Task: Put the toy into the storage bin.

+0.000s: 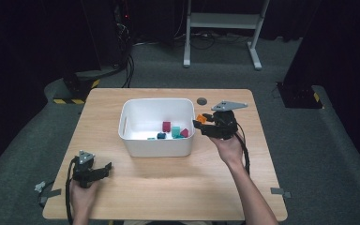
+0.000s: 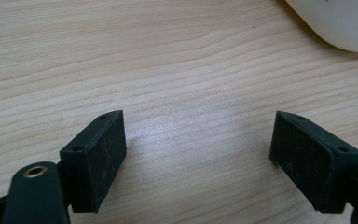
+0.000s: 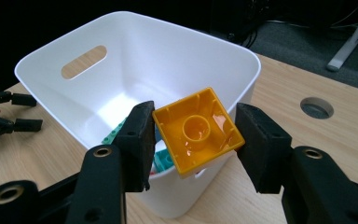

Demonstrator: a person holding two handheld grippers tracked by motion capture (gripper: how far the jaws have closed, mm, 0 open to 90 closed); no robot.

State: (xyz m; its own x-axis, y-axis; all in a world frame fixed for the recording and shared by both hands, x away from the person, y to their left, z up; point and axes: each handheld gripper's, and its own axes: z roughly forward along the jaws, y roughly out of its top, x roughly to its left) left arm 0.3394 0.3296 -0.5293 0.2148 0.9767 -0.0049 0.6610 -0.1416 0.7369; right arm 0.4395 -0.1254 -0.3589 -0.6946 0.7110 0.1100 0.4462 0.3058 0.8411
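Orange plastic, a square toy brick [image 3: 196, 130], sits clamped between the 2 jaws of the right gripper [image 3: 193, 140], its hollow underside turned toward the gripper's camera. From the high view the right gripper [image 1: 201, 123] hangs just at the right rim of the white bin [image 1: 140, 145], which stands near the middle of the wooden table [image 1: 168, 183], a little toward its far edge. Inside the bin lie several small bricks [image 1: 173, 131], dark red and teal among them, gathered toward its right side. The left gripper [image 1: 104, 169] rests near the table's near left corner, well apart from the bin; in its own view the jaws stand wide apart with nothing but bare wood between them. The step in hand looks like carrying the orange brick to the bin for dropping. The next move would call for bringing the brick fully over the rim, clear of the wall, and then parting the jaws so it falls among the others rather than catching on the edge.
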